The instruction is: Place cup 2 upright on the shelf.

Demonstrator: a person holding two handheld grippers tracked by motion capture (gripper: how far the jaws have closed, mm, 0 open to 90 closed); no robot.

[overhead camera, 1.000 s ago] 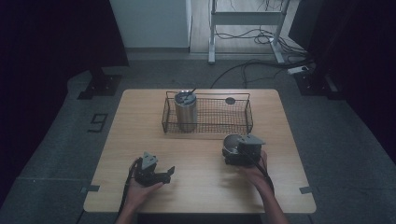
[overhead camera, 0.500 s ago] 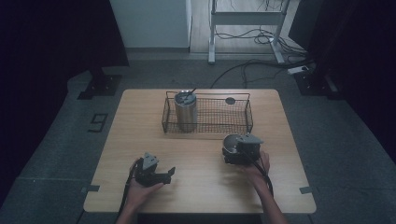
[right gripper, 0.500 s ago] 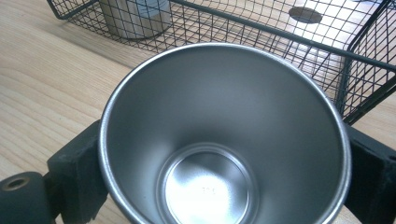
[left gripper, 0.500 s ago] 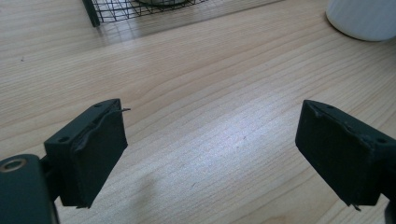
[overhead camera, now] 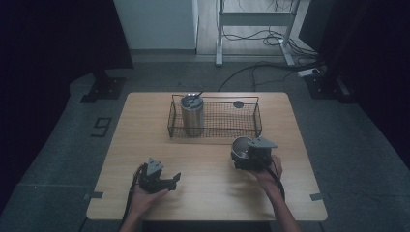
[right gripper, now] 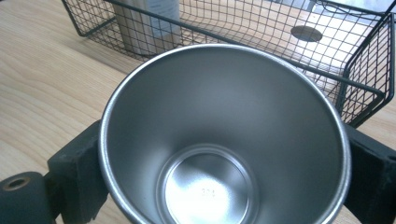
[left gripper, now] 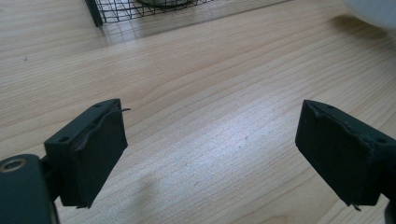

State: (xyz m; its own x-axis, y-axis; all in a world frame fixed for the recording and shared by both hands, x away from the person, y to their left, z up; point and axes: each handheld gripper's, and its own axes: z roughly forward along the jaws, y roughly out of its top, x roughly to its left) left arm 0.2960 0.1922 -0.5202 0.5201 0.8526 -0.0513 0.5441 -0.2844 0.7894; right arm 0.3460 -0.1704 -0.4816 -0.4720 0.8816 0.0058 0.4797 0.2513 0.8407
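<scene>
Your right gripper (overhead camera: 243, 155) has just been closing, and its black fingers (right gripper: 77, 172) now pinch the two sides of a smooth, tapered stainless-steel cup (right gripper: 224, 140) standing upright on the pale wood-grain table (overhead camera: 203, 159) just in front of the black wire-mesh basket (overhead camera: 251, 123); small stamped digits mark the cup's round bottom, too faint to read surely. Inside the basket's left end stands a tall brushed-metal tumbler (overhead camera: 192, 116) with a lid, and a dark round disc (overhead camera: 238, 104) lies near the far rim. Your left gripper (overhead camera: 167, 181) rests low near the table's front edge, its matte block-shaped fingers (left gripper: 93, 154) spread apart over bare wood with nothing between them.
</scene>
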